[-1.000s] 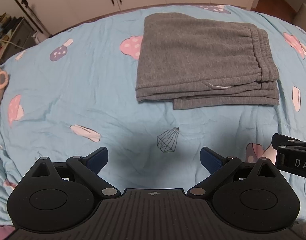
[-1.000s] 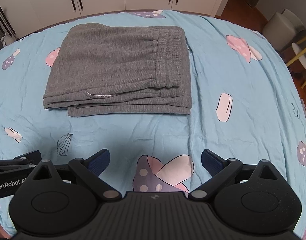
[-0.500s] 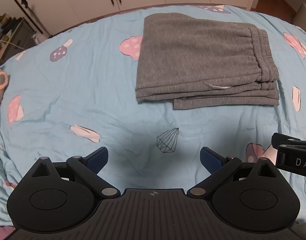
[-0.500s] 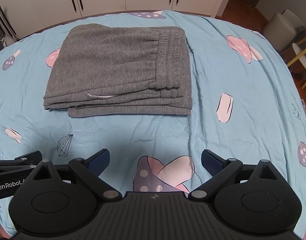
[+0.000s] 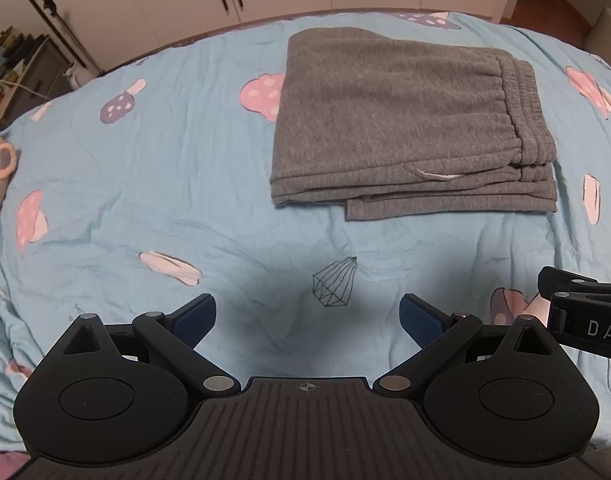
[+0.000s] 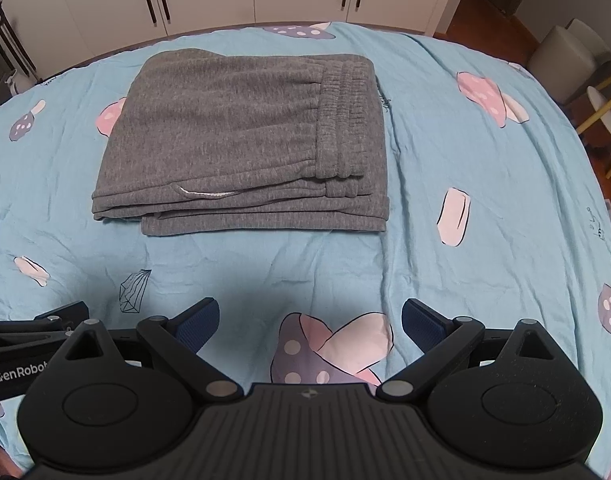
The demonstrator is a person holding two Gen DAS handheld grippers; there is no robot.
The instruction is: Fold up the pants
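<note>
Pants [image 6: 241, 144] lie folded on the bed [image 6: 465, 208], long axis left-right, waistband right. Both grippers hang well short of them, jaws spread, empty: right gripper [image 6: 310, 322] nearly facing them, left gripper [image 5: 307, 320] offset left.

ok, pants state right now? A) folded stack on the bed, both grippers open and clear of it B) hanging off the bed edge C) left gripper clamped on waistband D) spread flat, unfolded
A: the pants lie as a layered stack on the bedsheet; the left gripper and right gripper are open, short of it.
</note>
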